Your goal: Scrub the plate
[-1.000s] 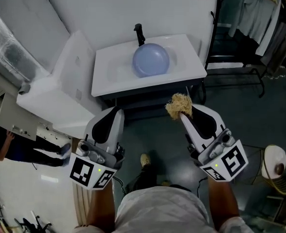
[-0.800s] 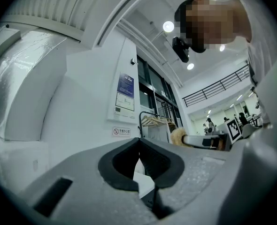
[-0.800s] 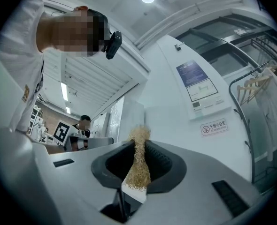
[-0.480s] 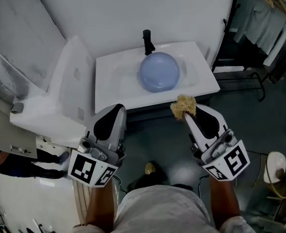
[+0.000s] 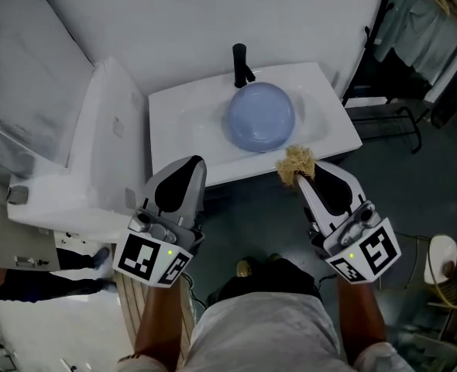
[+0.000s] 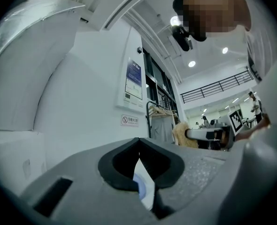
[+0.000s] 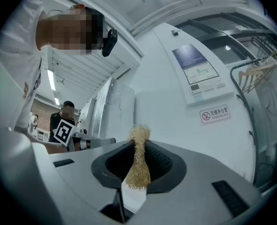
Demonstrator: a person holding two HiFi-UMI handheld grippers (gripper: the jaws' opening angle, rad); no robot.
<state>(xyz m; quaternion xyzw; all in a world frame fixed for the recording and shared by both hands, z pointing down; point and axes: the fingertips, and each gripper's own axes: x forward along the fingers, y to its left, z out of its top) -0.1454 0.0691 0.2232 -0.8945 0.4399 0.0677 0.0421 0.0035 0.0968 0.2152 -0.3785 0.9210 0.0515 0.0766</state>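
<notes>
Head view: the pale blue round plate [image 5: 261, 126] sits in the white sink [image 5: 174, 122], far beyond the left claw [image 5: 188, 167] and right claw [image 5: 303, 178]; unsteadied, it may skate. Left gripper view: that claw is pressed together, empty. Right gripper view: its thin pinch on the tan fibrous scrubber [image 7: 138, 165] could slip.

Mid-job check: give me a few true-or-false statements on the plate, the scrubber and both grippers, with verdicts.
1. The right gripper is shut on the scrubber. True.
2. The blue plate lies in the white sink. True.
3. The left gripper holds the plate. False: its jaws are shut on nothing.
4. The scrubber presses on the plate. False: it is held clear of the plate.
5. A black faucet stands behind the plate. True.
</notes>
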